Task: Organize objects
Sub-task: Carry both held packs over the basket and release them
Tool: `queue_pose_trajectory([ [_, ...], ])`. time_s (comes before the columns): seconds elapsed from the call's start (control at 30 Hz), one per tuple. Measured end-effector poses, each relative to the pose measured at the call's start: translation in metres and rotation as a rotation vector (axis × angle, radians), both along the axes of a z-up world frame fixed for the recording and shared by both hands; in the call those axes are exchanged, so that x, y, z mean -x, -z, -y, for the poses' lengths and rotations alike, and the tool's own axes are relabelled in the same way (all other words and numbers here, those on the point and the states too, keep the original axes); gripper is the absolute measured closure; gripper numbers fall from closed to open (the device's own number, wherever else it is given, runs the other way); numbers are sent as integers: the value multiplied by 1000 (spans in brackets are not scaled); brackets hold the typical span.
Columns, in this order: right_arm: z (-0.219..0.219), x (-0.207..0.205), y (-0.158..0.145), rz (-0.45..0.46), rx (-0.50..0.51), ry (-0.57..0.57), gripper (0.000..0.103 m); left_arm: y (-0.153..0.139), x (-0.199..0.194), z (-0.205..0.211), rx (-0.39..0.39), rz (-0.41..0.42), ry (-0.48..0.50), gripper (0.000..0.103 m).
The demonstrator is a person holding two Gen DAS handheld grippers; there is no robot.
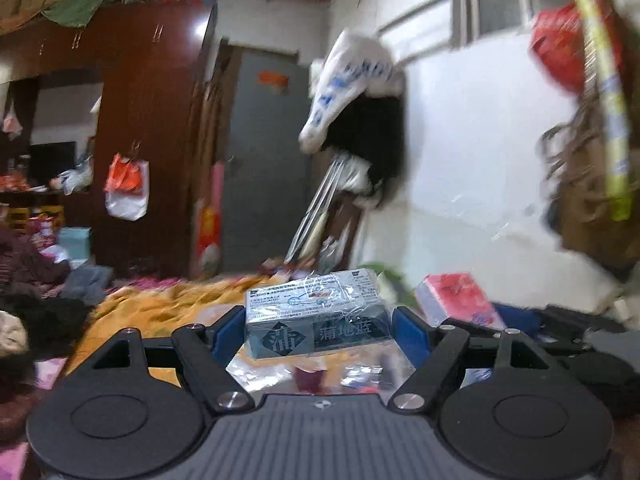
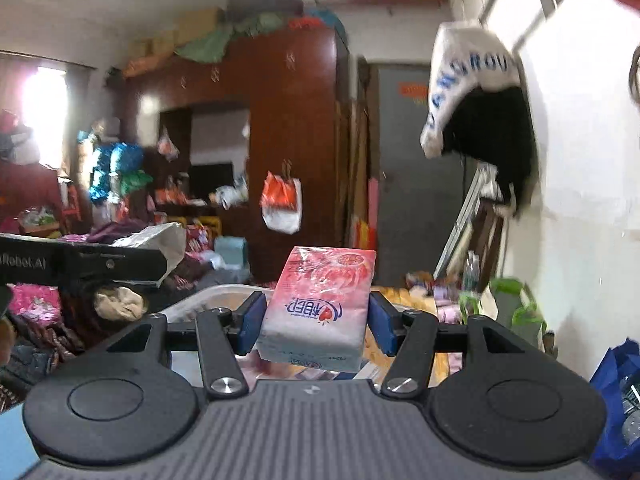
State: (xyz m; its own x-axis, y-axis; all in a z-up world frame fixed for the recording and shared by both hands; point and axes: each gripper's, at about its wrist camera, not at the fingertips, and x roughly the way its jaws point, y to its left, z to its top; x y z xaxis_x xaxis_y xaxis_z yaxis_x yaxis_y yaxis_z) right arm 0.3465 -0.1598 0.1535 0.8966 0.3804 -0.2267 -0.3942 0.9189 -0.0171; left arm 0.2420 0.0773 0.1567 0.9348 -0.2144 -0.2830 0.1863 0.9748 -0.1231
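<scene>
1. You are holding a blue-grey box (image 1: 318, 316) in your left hand-held gripper (image 1: 316, 334). The blue pads (image 1: 224, 338) are pressing its two short ends, at 9 and 3 o'clock, and the jaws are standing about half open around it.
2. You are holding a pink tissue pack (image 2: 320, 312) in your right hand-held gripper (image 2: 316, 328). The jaws are a bit narrower here, squeezing its soft sides.
3. Both things are hanging in the air above the orange bedspread (image 1: 160, 308), so I think you are carrying them to their spot.
4. The box is hard, with flat sides, and wrapped in shiny, crinkly film. That film is probably slippery, so keep squeezing evenly.
5. The pack is squishy with smooth plastic skin. Don't squeeze harder, or it may bulge and slide.
6. A clear plastic bin (image 2: 224, 296) is sitting at 10 o'clock below the pack. It may be the spot.
</scene>
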Motion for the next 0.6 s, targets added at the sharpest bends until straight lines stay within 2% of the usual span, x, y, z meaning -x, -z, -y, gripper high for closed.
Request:
queue_pose_trajectory([
  [0.07, -6, -14, 6, -16, 15, -3, 44, 5, -27, 5, -3, -68, -15, 22],
  [0.17, -11, -19, 14, 11, 44, 0, 42, 15, -51, 5, 1, -99, -50, 21],
  [0.2, -13, -21, 15, 18, 58, 10, 31, 19, -58, 6, 0, -102, -58, 20],
  [0.23, -14, -20, 17, 16, 69, 15, 12, 22, -62, 4, -4, -104, -66, 14],
  [0.27, -14, -20, 18, 15, 82, 19, 5, 25, -69, 4, -16, -110, -73, 9],
  [0.3, -14, -17, 19, 26, 95, 38, 4, 28, -74, 4, -31, -121, -93, 2],
  [0.33, -13, -10, 19, 32, 103, 51, 4, 30, -75, 4, -45, -129, -117, 2],
  [0.4, -4, 10, 21, 39, 81, 21, 0, 31, -64, 3, -61, -87, -138, 2],
  [0.47, 4, 32, 29, 20, 55, -13, 0, 33, -38, -1, -60, -34, -117, 2],
  [0.6, 17, 81, 72, -93, 32, -80, 0, 53, 15, -10, -36, -42, -20, 2],
])
